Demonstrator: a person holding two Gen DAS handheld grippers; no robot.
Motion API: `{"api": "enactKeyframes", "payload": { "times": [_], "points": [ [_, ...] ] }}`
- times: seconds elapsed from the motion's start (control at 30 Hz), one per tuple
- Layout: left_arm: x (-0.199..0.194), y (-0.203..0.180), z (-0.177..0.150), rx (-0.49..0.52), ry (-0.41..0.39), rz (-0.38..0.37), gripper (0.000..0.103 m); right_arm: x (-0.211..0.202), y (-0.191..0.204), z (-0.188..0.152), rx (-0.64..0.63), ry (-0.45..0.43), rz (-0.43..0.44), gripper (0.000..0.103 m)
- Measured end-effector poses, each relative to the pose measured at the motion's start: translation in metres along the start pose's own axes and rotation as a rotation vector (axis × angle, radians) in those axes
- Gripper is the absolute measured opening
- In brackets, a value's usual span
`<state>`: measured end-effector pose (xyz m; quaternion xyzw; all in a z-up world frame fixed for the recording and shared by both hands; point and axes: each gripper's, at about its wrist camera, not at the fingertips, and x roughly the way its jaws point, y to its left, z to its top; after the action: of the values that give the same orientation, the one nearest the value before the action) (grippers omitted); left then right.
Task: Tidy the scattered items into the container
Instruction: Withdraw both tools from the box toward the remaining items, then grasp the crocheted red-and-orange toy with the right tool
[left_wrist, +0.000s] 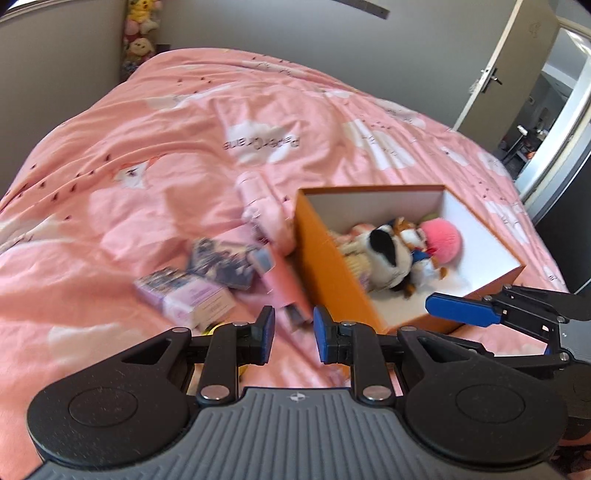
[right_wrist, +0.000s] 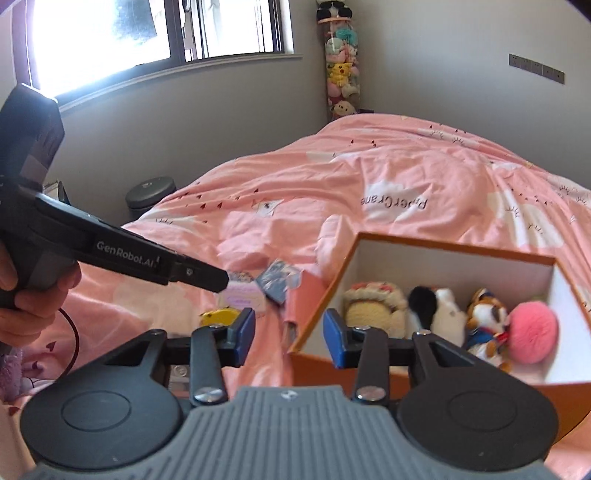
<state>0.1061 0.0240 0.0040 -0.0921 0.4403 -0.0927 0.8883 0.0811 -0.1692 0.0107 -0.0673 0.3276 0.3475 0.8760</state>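
Orange box (right_wrist: 314, 306) on my pink bed (left_wrist: 147, 147), holding plush toys (right_wrist: 447, 317); small boxes (left_wrist: 192, 295) and cards (left_wrist: 221, 258) scattered beside it. Left gripper (left_wrist: 293, 332) and right gripper (right_wrist: 289, 332): fingers apart, empty.

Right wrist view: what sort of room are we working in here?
Most likely a child's bedroom: a bed under a pink cloud-print duvet, a tall clear tube of plush toys in the corner, and a window behind. The orange box sits on the bed.
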Motion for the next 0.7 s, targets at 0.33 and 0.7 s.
{"api": "enactKeyframes", "payload": {
  "times": [0.33,0.7],
  "points": [
    [-0.002,0.025,-0.054,-0.013,0.043,0.038,0.025,0.036,0.022,-0.052,0.050,0.148,-0.003,0.044],
    [0.012,-0.015,-0.083,0.133,0.076,0.028,0.025,0.049,0.012,-0.089,0.152,0.310,0.059,0.053]
  ]
}}
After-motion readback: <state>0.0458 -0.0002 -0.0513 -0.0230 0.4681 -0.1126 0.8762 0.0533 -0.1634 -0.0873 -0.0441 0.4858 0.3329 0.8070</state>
